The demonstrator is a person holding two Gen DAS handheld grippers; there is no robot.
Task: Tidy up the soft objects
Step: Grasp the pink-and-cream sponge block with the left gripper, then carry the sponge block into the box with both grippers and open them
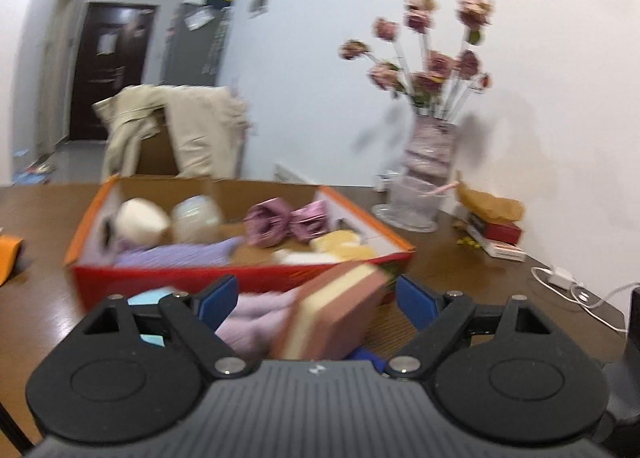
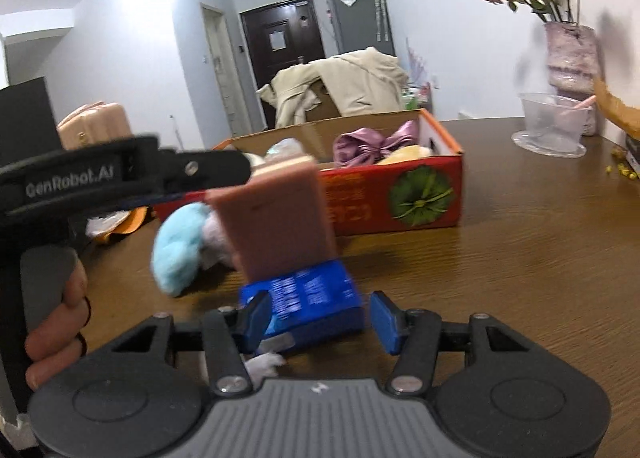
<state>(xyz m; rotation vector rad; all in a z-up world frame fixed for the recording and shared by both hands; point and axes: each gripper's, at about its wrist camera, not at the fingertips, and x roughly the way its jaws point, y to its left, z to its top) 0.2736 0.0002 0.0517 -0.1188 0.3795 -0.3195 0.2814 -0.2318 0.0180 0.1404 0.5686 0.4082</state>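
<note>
A red-and-orange cardboard box (image 1: 240, 278) (image 2: 400, 198) on the brown table holds soft things: cream balls (image 1: 142, 220), a purple satin bow (image 1: 286, 222) (image 2: 372, 146), a lilac cloth and yellow pieces. My left gripper (image 1: 316, 304) is open; a pink-and-cream sponge block (image 1: 336, 314) (image 2: 276, 218) stands tilted between its jaws, apparently not pinched, with a lilac fluffy cloth (image 1: 256, 318) beside it. My right gripper (image 2: 318, 320) is open around a blue packet (image 2: 308, 302) under the sponge, pads apart from it. A light-blue fluffy ball (image 2: 178, 246) lies left of the sponge.
A vase of dried roses (image 1: 428, 162) (image 2: 560, 98) stands at the back right by the wall, with books (image 1: 496, 238) and a white charger and cable (image 1: 564, 278). An orange sheet (image 1: 8, 254) lies at the left. A chair draped with a beige coat (image 1: 180, 130) stands behind the table.
</note>
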